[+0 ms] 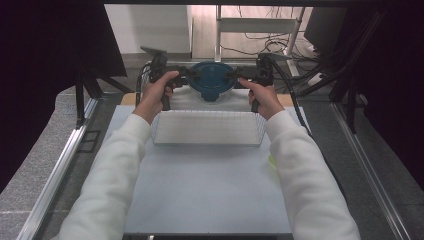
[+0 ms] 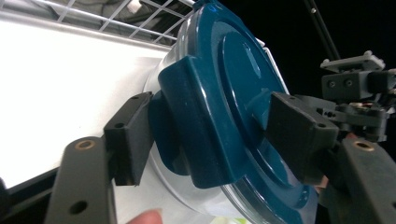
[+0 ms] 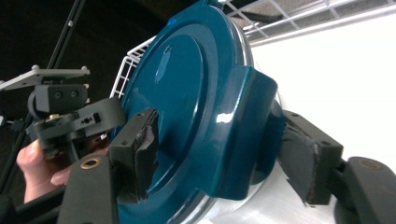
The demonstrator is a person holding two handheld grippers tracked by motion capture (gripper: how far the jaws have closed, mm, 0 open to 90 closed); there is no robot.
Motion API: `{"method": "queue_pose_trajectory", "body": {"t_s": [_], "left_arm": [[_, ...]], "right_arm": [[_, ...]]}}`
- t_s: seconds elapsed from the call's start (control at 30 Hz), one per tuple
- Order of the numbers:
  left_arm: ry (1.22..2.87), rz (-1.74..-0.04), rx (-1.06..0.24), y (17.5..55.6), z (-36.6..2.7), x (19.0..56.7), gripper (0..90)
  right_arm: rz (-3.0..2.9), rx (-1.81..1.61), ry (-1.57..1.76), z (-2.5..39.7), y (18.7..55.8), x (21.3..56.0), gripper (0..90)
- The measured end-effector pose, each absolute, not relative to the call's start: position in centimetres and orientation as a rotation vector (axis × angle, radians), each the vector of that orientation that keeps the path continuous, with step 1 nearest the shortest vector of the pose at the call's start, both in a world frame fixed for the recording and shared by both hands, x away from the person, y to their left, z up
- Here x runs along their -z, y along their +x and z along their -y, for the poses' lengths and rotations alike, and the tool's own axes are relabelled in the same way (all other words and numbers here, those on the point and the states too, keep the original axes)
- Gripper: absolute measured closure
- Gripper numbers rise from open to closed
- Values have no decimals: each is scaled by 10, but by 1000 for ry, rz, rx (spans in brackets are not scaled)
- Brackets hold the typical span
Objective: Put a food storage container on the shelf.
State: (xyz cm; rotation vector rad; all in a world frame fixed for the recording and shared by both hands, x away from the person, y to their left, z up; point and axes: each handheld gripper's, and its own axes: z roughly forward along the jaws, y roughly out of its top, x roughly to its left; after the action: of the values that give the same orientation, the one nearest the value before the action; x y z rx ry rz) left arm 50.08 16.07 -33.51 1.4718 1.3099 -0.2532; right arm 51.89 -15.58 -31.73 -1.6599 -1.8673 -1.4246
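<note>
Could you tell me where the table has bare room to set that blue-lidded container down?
The white tabletop between the sleeves, nearer than the wire basket, is bare. Beyond the basket it is crowded: both grippers clamp the container there.

The lid (image 1: pixel 212 77) is a glossy dark teal, sitting on a clear container (image 2: pixel 187 196). Both the left hand-held gripper (image 1: pixel 191 74) and the right hand-held gripper (image 1: pixel 234 75) are matt black. The wire rack (image 1: pixel 207 127) is white, the surface (image 1: pixel 205 185) pale blue-grey, and the sleeves (image 1: pixel 107 175) white.
</note>
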Motion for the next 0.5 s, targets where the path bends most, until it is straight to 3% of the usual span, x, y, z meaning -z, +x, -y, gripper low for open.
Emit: {"method": "queue_pose_trajectory", "body": {"t_s": [0.2, 0.5], "left_arm": [[1476, -1274, 109, 490, -166, 325, 199], [1562, -1157, -89, 441, -167, 304, 181]], "right_arm": [[1964, 1522, -1687, 158, 510, 306, 199], [2273, 1632, -1571, 170, 472, 283, 201]]}}
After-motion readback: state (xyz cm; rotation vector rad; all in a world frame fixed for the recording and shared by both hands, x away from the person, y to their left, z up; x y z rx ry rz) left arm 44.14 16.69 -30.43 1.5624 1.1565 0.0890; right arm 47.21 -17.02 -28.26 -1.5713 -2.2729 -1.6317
